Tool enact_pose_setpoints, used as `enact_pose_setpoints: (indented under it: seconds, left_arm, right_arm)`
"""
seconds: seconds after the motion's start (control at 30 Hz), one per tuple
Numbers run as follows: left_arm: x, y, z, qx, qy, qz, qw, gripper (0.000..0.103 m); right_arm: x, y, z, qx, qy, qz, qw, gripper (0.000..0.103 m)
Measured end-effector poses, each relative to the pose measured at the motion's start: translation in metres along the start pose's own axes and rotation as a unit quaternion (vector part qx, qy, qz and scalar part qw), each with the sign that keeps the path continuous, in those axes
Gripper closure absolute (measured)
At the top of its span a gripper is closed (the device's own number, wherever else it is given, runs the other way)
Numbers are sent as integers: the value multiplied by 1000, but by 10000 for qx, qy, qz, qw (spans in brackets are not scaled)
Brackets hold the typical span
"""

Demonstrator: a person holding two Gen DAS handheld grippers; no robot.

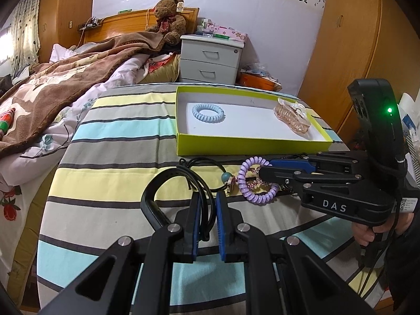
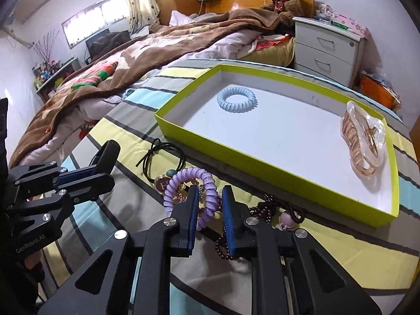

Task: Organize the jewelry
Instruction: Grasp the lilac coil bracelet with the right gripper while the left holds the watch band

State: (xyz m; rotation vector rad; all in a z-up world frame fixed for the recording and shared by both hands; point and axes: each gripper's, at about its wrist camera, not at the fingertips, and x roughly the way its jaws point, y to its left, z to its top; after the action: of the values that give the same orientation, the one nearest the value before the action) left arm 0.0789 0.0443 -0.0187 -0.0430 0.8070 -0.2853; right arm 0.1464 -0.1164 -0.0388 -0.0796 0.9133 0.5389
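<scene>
**Purple coil tie next for the box**

Blue-padded fingers of the right gripper (image 2: 208, 204) stand apart astride the near rim of the purple spiral hair tie (image 2: 193, 194), one pad inside the ring and one outside; they have not closed on it. The tie lies on the striped bedspread (image 1: 105, 204), just in front of the near wall of the lime-green box (image 1: 252, 145), tangled with a dark beaded bracelet (image 2: 262, 207) and a round charm (image 2: 160, 183).

The left gripper (image 1: 206, 210) has its fingers slightly apart too, with the cords of the black elastic hair tie (image 1: 202, 173) running between the pads; whether they pinch the cords I cannot tell.

Inside the box, a pale blue spiral hair tie (image 1: 208, 113) lies near the far left corner and a pearly claw clip (image 1: 292, 118) rests against the right wall, so the sorting seems partly done. The step in hand looks like picking up the purple tie. Next, the right fingers need to close on its rim and lift gently, since the beaded strand threaded through it may drag along, then carry it over the near wall.

Only the right wrist view shows the bracelet's dark beads and a small pink bauble (image 2: 286, 220) beside them; the left wrist view alone shows the black cords between the left pads.
</scene>
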Motion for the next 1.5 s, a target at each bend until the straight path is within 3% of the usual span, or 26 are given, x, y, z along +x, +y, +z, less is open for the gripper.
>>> enact_pose_setpoints:
  seconds: [0.2,0.27,0.57,0.8,1.17,1.27,1.5]
  left_arm:
    - [-2,0,0,-24,-5,24,10000,91]
    - [-2,0,0,-30,-12,28,10000,91]
    - [-5,-2,-1,-25,-22,16,10000,91]
    - [-4,-4,-2,-24,-6,11,10000,91]
    - [-2,-4,-3,-25,25,9,10000,91]
    - [-2,-4,-3,-20,28,4,10000,91]
    - [-2,-5,-3,-16,10,27,10000,91]
  right_arm:
    - [-10,-1,-1,126,-126,112,9998,84]
    - [-14,0,-3,140,-147,223,9995,92]
    - [-21,2,-19,134,-98,25,9999,92]
    - [-13,-1,-21,353,27,250,9991,87]
    - [0,11,-19,131,185,-39,9997,86]
    - [-1,18,-23,-79,134,-192,9997,93]
    - [-10,18,-30,-43,58,-112,9999,94]
